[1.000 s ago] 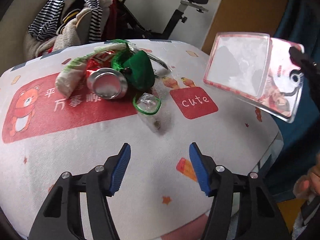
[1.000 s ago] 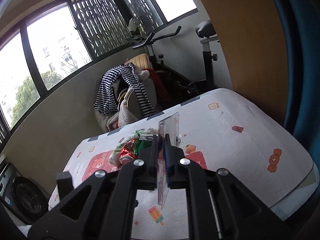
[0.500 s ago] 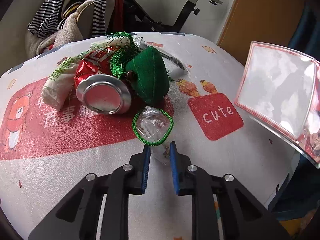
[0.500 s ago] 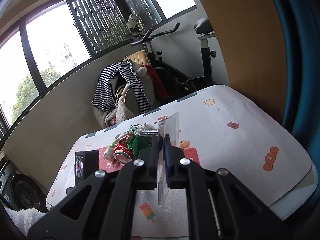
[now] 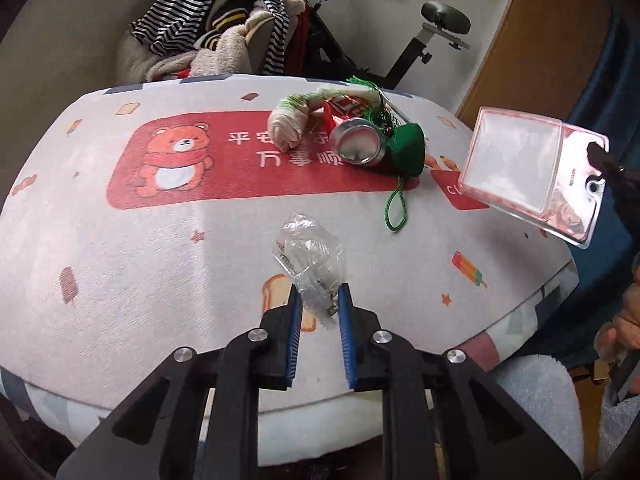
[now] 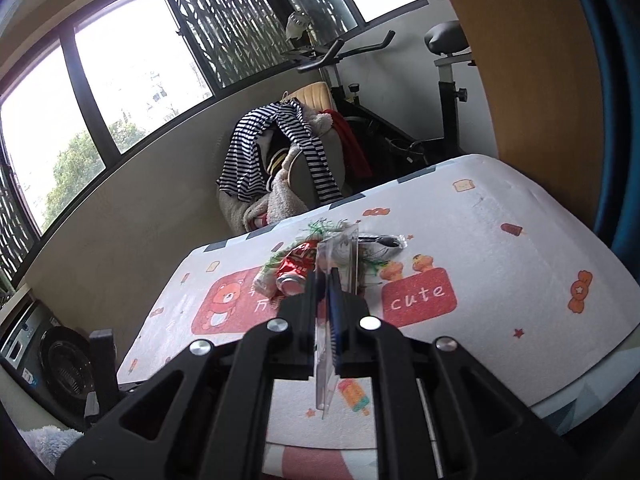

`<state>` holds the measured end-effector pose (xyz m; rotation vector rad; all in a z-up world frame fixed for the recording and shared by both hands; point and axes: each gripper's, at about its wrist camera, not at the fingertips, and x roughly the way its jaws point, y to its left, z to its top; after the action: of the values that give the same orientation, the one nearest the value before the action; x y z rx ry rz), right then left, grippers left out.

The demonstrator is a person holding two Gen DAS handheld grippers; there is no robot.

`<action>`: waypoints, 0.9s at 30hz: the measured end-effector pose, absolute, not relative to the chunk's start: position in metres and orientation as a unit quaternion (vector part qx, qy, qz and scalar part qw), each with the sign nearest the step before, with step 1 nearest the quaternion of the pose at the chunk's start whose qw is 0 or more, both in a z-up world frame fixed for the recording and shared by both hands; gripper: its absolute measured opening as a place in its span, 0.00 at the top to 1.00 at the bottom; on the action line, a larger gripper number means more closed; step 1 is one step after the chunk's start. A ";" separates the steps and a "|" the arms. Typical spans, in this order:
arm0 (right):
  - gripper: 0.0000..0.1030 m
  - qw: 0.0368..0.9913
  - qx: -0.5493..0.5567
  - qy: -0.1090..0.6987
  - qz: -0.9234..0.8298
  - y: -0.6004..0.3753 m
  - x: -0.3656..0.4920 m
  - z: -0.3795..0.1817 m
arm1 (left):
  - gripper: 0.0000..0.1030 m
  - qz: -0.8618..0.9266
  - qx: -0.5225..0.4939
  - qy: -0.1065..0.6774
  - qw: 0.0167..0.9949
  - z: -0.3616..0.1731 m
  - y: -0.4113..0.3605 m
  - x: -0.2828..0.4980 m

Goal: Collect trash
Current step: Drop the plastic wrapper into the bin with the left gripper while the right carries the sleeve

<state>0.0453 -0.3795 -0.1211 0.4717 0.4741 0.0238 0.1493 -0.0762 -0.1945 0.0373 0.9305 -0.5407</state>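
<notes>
My left gripper [image 5: 318, 308] is shut on a crumpled clear plastic wrapper [image 5: 310, 252] and holds it above the patterned mat [image 5: 120, 272]. My right gripper [image 6: 325, 296] is shut on a clear plastic package with a pink rim [image 6: 340, 256], held upright over the mat; it also shows at the right of the left wrist view [image 5: 520, 168]. A crushed red can [image 5: 358, 140], a green pouch with a cord [image 5: 408, 150] and a white and green wrapper [image 5: 290, 120] lie together on the mat's far side.
A chair piled with striped clothes [image 5: 224, 40] and an exercise bike [image 6: 400, 92] stand behind the mat. A wooden panel [image 6: 532, 60] is at the right. A black appliance [image 6: 52, 356] sits low at the left. A person's hand [image 5: 618, 320] shows at the right edge.
My left gripper closed on the clear wrapper beside the green cord loop, then lifted it back toward the mat's near edge. The right gripper kept its hold on the package.
</notes>
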 end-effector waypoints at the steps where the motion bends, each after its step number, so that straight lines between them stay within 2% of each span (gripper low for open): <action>1: 0.91 0.944 0.232 0.235 0.018 -0.374 0.044 -0.121 | 0.83 -0.257 0.011 0.438 0.861 -0.189 -0.067 0.142; 10: 0.91 0.939 0.217 0.258 0.073 -0.324 0.023 -0.111 | 0.83 -0.273 -0.012 0.408 0.871 -0.166 -0.016 0.074; 23: 0.91 0.934 0.191 0.281 0.114 -0.284 -0.015 -0.104 | 0.82 -0.298 -0.002 0.448 0.843 -0.206 -0.007 0.013; 24: 0.91 0.933 0.192 0.282 0.117 -0.283 -0.017 -0.104 | 0.81 -0.299 -0.003 0.452 0.840 -0.208 -0.007 0.012; 26: 0.91 0.932 0.190 0.285 0.121 -0.281 -0.021 -0.104 | 0.72 -0.304 -0.008 0.455 0.837 -0.209 -0.005 0.009; 27: 0.91 0.931 0.186 0.287 0.124 -0.279 -0.023 -0.104 | 0.61 -0.306 -0.012 0.453 0.838 -0.207 -0.003 0.008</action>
<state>-0.0227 -0.2792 -0.1035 0.3806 0.5879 0.2530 0.0082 -0.0035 -0.2071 -0.0255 0.9576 -0.6471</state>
